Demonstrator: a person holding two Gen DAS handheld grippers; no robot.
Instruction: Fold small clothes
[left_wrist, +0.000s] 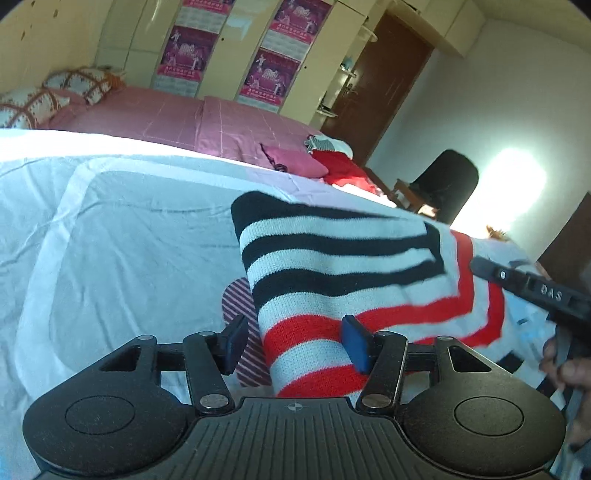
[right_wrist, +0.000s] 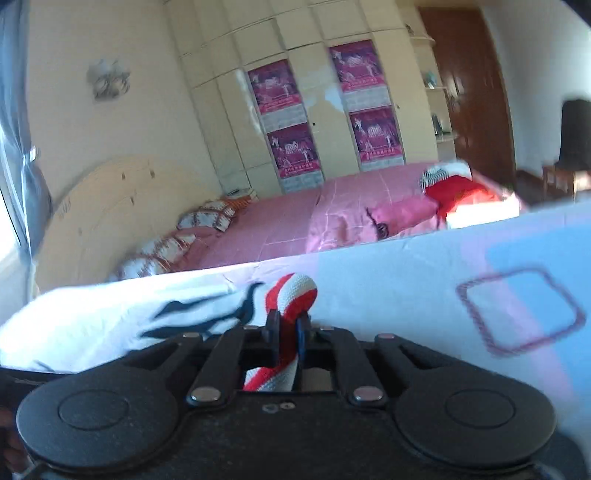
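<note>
A small knitted striped sweater (left_wrist: 332, 266), black, white and red, lies on a white sheet (left_wrist: 129, 229). In the left wrist view my left gripper (left_wrist: 295, 341) is open, its two fingers straddling the sweater's near red-striped edge without clamping it. The right gripper's body (left_wrist: 532, 291) shows at the right edge over the sweater's red part. In the right wrist view my right gripper (right_wrist: 287, 328) is shut on a bunched red and white fold of the sweater (right_wrist: 295, 295), lifted a little off the sheet.
A small purple-striped cloth (left_wrist: 240, 306) lies under the sweater's left edge. Behind the sheet is a pink bed (left_wrist: 184, 118) with patterned pillows (left_wrist: 33, 103) and a pile of red and pink clothes (left_wrist: 332, 162). A wardrobe with posters (right_wrist: 295, 122) and a dark chair (left_wrist: 447, 184) stand beyond.
</note>
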